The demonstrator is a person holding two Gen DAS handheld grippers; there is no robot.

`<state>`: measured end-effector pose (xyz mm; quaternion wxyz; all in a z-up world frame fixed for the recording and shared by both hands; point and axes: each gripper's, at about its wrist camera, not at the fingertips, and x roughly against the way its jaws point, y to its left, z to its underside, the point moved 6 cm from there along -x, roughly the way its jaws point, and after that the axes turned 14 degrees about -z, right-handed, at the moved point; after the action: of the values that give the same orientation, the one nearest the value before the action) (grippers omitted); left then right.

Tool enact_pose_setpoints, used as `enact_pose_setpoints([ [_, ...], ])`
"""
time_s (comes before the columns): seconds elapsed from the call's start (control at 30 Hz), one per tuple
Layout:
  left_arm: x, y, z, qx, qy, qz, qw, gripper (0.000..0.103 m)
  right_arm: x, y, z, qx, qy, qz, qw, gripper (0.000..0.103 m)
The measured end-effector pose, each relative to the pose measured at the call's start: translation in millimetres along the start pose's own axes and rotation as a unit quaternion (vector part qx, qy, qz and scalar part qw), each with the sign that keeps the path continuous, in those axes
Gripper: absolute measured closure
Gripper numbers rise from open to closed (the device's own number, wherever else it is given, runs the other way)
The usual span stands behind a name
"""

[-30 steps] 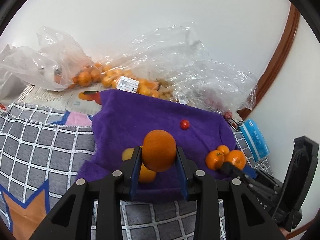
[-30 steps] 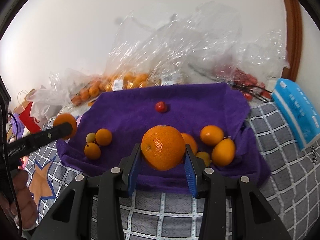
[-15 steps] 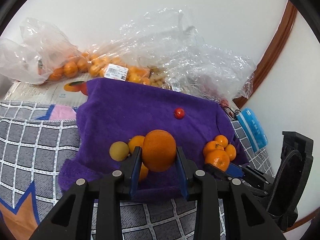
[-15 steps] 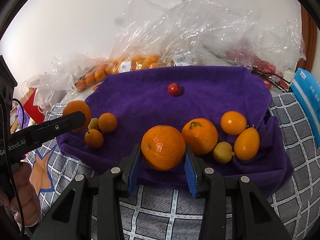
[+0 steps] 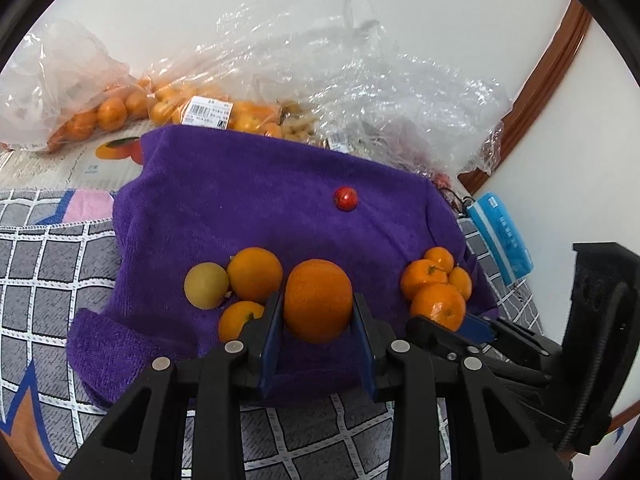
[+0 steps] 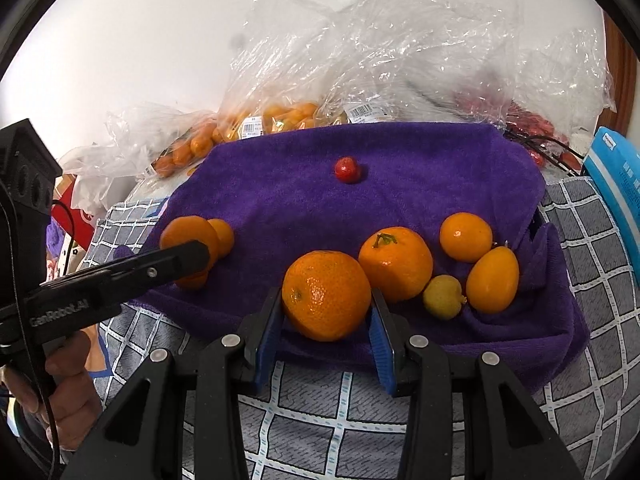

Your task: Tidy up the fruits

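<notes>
A purple towel (image 5: 248, 208) (image 6: 420, 168) lies on a checked cloth. My left gripper (image 5: 318, 312) is shut on an orange (image 5: 318, 298), low over the towel's front left, beside two small oranges (image 5: 255, 274) and a yellowish fruit (image 5: 206, 285). My right gripper (image 6: 326, 308) is shut on a mandarin (image 6: 326, 294), low over the towel's front, next to a stemmed mandarin (image 6: 396, 262), a small orange (image 6: 466, 236), an oval kumquat (image 6: 492, 280) and a small yellow fruit (image 6: 444, 296). A red cherry tomato (image 5: 345, 199) (image 6: 346, 169) sits mid-towel.
Clear plastic bags (image 5: 360, 80) with small oranges (image 5: 112, 110) and other fruit lie behind the towel against the wall. A blue packet (image 5: 500, 232) (image 6: 616, 184) lies at the right. The checked grey cloth (image 6: 320, 400) covers the front. A hand (image 6: 68, 380) holds the left gripper.
Both grippers have moved forward and lower toward the towel with their fruit still held. The fruit groups on the towel now lie closer to each gripper.
</notes>
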<state>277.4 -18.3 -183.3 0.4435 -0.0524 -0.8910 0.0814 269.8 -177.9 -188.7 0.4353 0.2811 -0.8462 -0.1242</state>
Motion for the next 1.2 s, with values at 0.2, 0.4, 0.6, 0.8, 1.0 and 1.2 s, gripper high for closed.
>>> enact_pose_setpoints([
  [0.2, -5.8, -2.0, 3.5, -0.003, 0.006, 0.000, 1.0000, 0.071, 4.3, -1.0, 1.1, 0.002, -0.003, 0.002, 1.000, 0.059],
  [0.4, -6.8, -1.4, 2.5, -0.001, 0.007, -0.001, 1.0000, 0.071, 10.8, -0.9, 1.5, -0.001, -0.008, 0.010, 1.000, 0.059],
  [0.6, -9.5, -2.4, 0.7, 0.005, 0.015, -0.011, 0.9998, 0.071, 24.9, -1.9, 1.2, -0.009, -0.022, 0.020, 1.000, 0.059],
  [0.8, -7.0, -4.6, -1.1, 0.012, 0.013, -0.019, 0.9997, 0.060, 36.8, -2.9, 2.1, -0.013, -0.031, 0.036, 0.999, 0.059],
  [1.0, 1.5, -6.5, -2.2, 0.017, 0.008, -0.018, 0.9997, 0.058, 49.7, -4.1, 2.1, -0.018, -0.040, 0.047, 0.998, 0.059],
  [1.2, 21.9, -10.0, -1.0, 0.003, -0.008, -0.042, 0.9991, 0.058, 71.4, 1.0, -0.1, -0.015, -0.054, 0.078, 0.995, 0.059],
])
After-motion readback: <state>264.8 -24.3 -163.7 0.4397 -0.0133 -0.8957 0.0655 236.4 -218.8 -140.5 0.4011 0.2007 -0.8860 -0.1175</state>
